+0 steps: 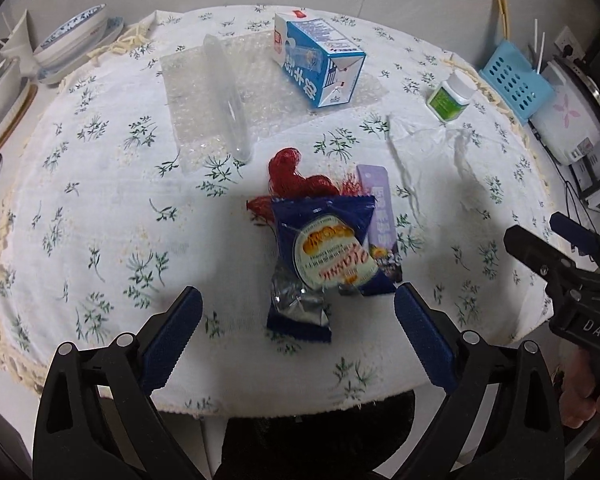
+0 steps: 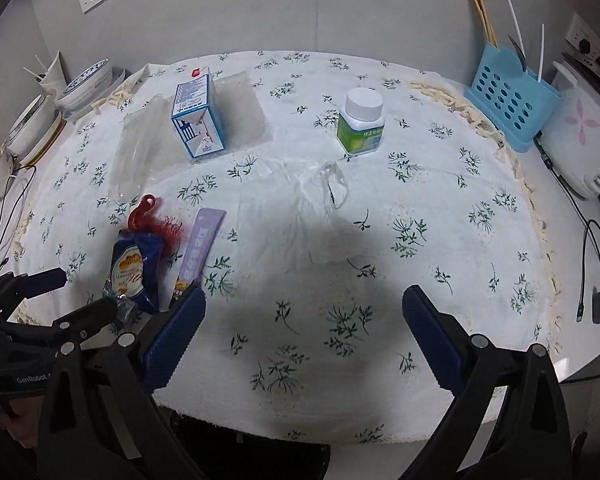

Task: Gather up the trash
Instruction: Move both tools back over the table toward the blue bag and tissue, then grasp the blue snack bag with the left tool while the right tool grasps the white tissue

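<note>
A dark blue snack wrapper lies on the floral tablecloth just ahead of my open left gripper, its silver end between the fingertips but untouched. Behind it sit a red mesh net and a purple sachet. Further back lie a blue milk carton on bubble wrap, a crumpled white tissue and a green pill bottle. My right gripper stands open over bare cloth, short of the tissue. The wrapper and left gripper are at its left.
Stacked bowls and paper cups stand at the back left. A blue perforated holder and a white rice cooker stand at the right, with cables on the counter. The table's front edge is close below the grippers.
</note>
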